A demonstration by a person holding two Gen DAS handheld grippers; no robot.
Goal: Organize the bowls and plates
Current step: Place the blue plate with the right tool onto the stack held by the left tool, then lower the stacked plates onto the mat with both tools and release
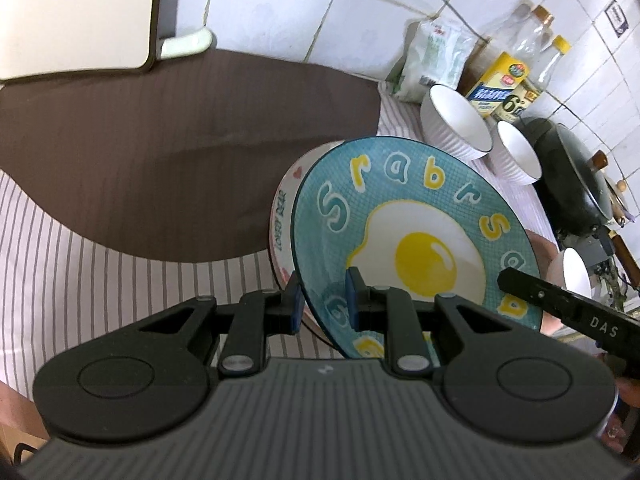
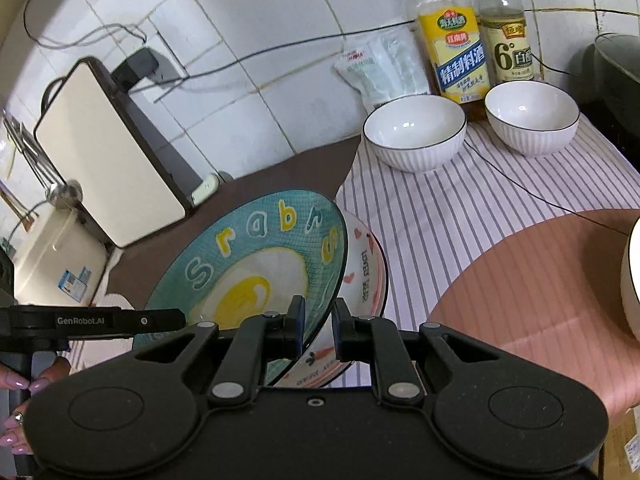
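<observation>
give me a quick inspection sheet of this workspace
surface: striped cloth with a dark brown round mat and a lighter brown round mat
job's things: teal fried-egg plate tilted on edge over a white plate with pink hearts; two white ribbed bowls behind, a third at the frame edge
clutter: two condiment bottles, white packet, black pot
grippers: left gripper and right gripper each straddle the teal plate's rim; grip unclear
cables: thin black wire over the cloth
surroundings: white tiled wall, cream board
</observation>
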